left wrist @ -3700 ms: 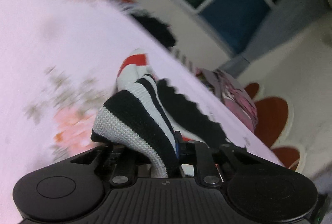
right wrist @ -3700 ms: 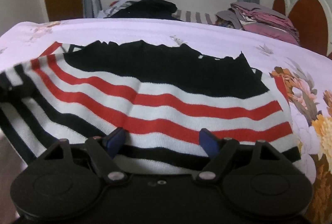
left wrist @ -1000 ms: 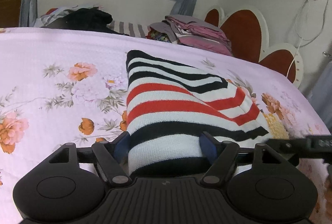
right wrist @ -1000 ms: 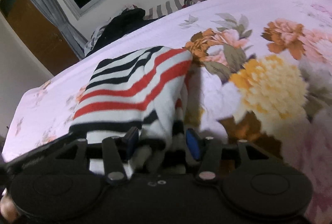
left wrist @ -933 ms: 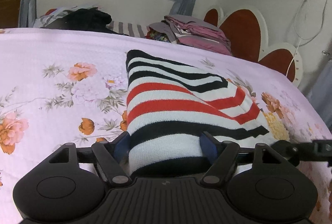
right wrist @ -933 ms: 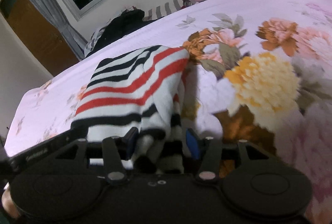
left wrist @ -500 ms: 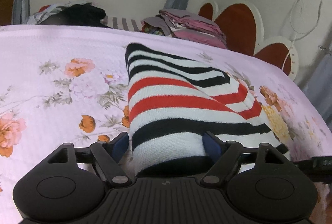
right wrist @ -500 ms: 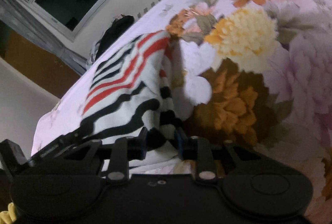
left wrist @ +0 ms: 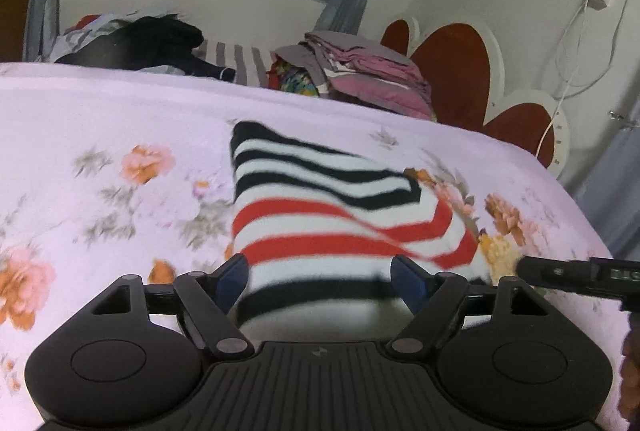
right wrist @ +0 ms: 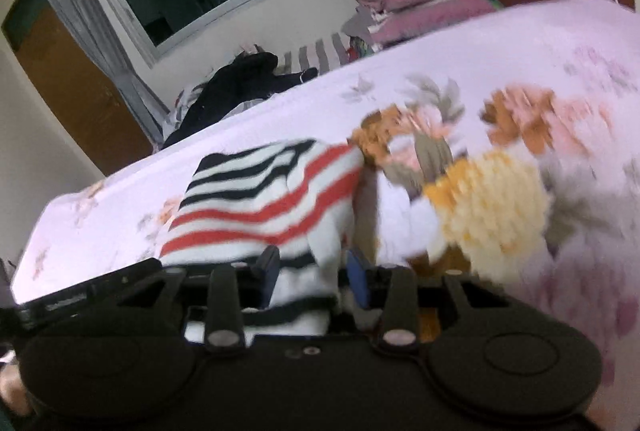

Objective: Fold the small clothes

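Lying folded on the pink floral bedspread is the striped knit garment, its near edge sitting between both tools. The left gripper is standing wide, its blue pads beside the cloth's edges; through the blur I cannot tell whether they are pressing it. The right gripper is opening, a bunched fold of cloth sitting between its pads and seemingly touching them.

The folded garment lies on the bed, its near edge between both grippers. Behind the bed lie a clothes heap at left and folded linens at right.
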A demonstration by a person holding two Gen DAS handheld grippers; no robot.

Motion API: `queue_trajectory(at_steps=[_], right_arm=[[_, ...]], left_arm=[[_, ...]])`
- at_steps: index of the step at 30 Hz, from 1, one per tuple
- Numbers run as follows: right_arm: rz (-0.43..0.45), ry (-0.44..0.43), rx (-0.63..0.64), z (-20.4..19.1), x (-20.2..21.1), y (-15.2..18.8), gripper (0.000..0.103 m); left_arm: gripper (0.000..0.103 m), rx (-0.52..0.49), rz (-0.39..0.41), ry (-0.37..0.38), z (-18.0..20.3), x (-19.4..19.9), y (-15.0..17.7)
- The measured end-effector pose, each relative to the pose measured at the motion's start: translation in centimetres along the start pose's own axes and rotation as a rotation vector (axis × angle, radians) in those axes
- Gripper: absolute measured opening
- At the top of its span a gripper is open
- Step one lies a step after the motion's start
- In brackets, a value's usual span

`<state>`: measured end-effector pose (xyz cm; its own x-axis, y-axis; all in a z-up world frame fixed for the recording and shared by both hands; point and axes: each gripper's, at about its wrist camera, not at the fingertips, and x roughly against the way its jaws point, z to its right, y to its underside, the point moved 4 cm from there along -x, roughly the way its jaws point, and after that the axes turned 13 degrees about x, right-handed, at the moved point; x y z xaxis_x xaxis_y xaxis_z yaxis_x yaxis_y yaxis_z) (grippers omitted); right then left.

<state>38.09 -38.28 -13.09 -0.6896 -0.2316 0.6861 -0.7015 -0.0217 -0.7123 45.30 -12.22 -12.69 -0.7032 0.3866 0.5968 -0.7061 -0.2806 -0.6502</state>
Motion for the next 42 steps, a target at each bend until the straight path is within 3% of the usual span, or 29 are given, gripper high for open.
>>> queue_trajectory(at_steps=[3, 5, 13, 18, 22, 24, 26, 28, 34, 36, 38, 42], right_arm=[[-0.022, 0.016, -0.031, 0.0, -2.5, -1.5, 0.039], [-0.02, 0.019, -0.088, 0.0, -4.1, -2.5, 0.05], [-0.085, 0.077, -0.105, 1.0, -11.2, -3.4, 0.047], [-0.031, 0.097, -0.017, 0.7, -12.5, -3.6, 0.045], [-0.029, 0.161, 0.072, 0.9, -13.7, -3.6, 0.043], [-0.043, 0.175, 0.025, 2.0, -14.2, -3.7, 0.046], [-0.076, 0.154, -0.062, 3.3, -14.5, -3.5, 0.056], [-0.073, 0.128, -0.093, 3.7, -13.5, -3.7, 0.055], [0.022, 0.103, -0.012, 1.5, -7.9, -3.6, 0.052], [0.029, 0.101, 0.025, 0.7, -6.4, -3.0, 0.045], [0.019, 0.101, 0.052, -0.1, -5.4, -2.1, 0.027], [0.006, 0.081, 0.108, -1.7, -3.3, -0.3, 0.023]], left_arm=[[0.078, -0.013, 0.004, -0.01, 0.8, -1.6, -0.9], [0.078, -0.02, 0.007, -0.014, 1.3, -2.4, -1.3], [0.078, -0.098, -0.013, -0.074, 0.0, -4.6, -0.1], [0.08, -0.053, -0.03, -0.069, -1.2, -5.3, 0.6], [0.082, -0.051, -0.03, -0.065, -1.3, -5.8, 0.9], [0.083, -0.045, -0.035, -0.065, -1.3, -5.9, 0.9], [0.083, -0.043, -0.05, -0.07, -1.2, -5.9, 0.7], [0.083, -0.07, -0.049, -0.083, -0.8, -5.5, 0.3], [0.083, -0.1, -0.022, -0.06, 0.3, -2.9, 0.4], [0.083, -0.12, -0.017, -0.052, 0.6, -2.2, 0.9], [0.083, -0.146, -0.017, -0.063, 0.8, -1.6, 1.7], [0.083, -0.125, -0.035, -0.061, 0.3, -0.8, 2.9]])
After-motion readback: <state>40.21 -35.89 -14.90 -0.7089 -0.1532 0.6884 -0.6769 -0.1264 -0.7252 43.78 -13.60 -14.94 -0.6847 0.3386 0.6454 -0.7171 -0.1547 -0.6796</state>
